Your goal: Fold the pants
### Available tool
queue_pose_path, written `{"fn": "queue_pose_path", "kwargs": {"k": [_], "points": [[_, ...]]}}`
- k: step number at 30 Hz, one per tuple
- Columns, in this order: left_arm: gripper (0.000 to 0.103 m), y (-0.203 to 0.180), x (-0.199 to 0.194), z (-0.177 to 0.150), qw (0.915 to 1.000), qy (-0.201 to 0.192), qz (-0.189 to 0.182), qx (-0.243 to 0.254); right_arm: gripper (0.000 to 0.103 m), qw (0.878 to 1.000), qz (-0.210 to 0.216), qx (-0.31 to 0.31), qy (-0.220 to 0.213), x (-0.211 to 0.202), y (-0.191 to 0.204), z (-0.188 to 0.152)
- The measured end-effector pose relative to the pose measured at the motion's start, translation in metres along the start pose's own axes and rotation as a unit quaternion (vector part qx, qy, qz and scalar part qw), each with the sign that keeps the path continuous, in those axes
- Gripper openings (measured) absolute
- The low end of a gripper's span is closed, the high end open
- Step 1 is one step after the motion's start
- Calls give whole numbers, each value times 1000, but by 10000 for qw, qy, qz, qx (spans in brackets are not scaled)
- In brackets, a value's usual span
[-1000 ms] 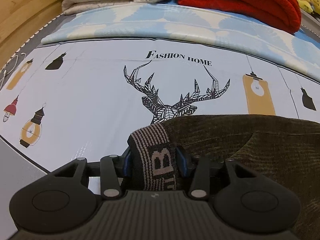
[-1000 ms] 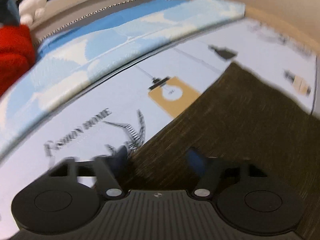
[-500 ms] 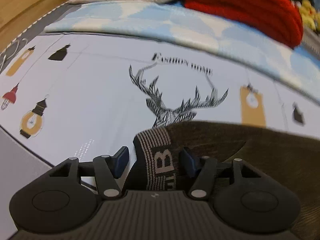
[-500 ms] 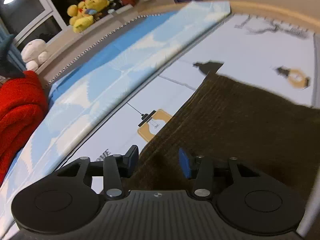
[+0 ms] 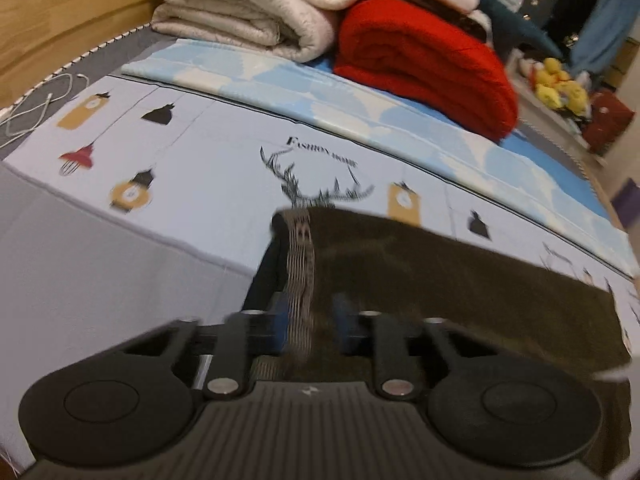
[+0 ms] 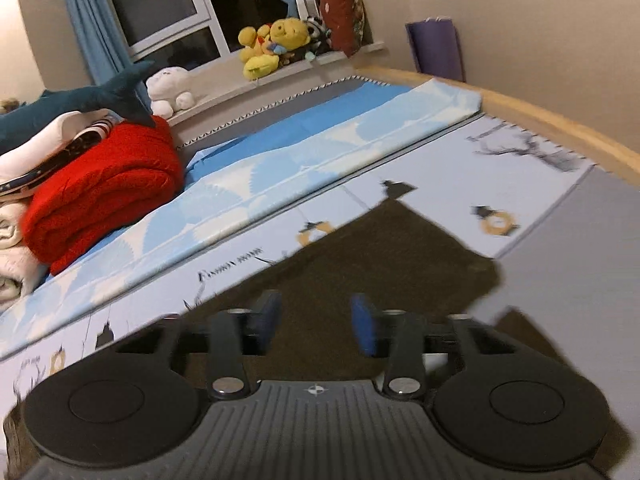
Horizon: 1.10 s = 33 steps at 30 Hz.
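The dark brown corduroy pants [image 5: 460, 280] lie flat on the printed bedsheet, with the striped waistband [image 5: 300, 248] at their left end. My left gripper [image 5: 312, 324] is open, its blue pads on either side of the waistband, raised above it. In the right wrist view the pants [image 6: 384, 256] stretch ahead toward the leg end. My right gripper [image 6: 316, 324] is open and empty, held above the fabric.
A red blanket [image 5: 424, 60] and a folded cream quilt [image 5: 248, 4] are stacked at the back of the bed. A white cable [image 5: 36, 108] lies at the left edge. Plush toys [image 6: 276, 44] sit on the windowsill. A wooden bed frame [image 6: 560, 128] borders the right.
My left gripper let go of the waistband and pulled back and up. My right gripper opened wider and lifted away from the pants, which now lie flat.
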<state>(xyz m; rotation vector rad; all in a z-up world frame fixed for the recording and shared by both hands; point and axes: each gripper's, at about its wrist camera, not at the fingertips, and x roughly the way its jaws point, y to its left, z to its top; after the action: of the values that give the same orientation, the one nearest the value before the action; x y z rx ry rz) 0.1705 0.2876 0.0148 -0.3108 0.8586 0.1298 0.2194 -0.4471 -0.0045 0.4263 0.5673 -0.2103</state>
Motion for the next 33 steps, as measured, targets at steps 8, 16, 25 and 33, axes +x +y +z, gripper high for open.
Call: {"fn": "queue_pose_path", "kwargs": {"k": [8, 16, 25, 33], "points": [[11, 9, -46, -95, 9994, -325, 134, 49, 14, 9925, -869, 858, 6, -79, -146, -58], [13, 8, -54, -96, 9986, -532, 56, 14, 20, 9568, -936, 2744, 208, -93, -246, -101], [40, 36, 1, -87, 9984, 270, 358, -338, 49, 9502, -1533, 2436, 1198, -47, -238, -118], [63, 67, 22, -83, 9942, 617, 713, -516, 21, 9573, -2133, 1490, 1259, -32, -204, -116]]}}
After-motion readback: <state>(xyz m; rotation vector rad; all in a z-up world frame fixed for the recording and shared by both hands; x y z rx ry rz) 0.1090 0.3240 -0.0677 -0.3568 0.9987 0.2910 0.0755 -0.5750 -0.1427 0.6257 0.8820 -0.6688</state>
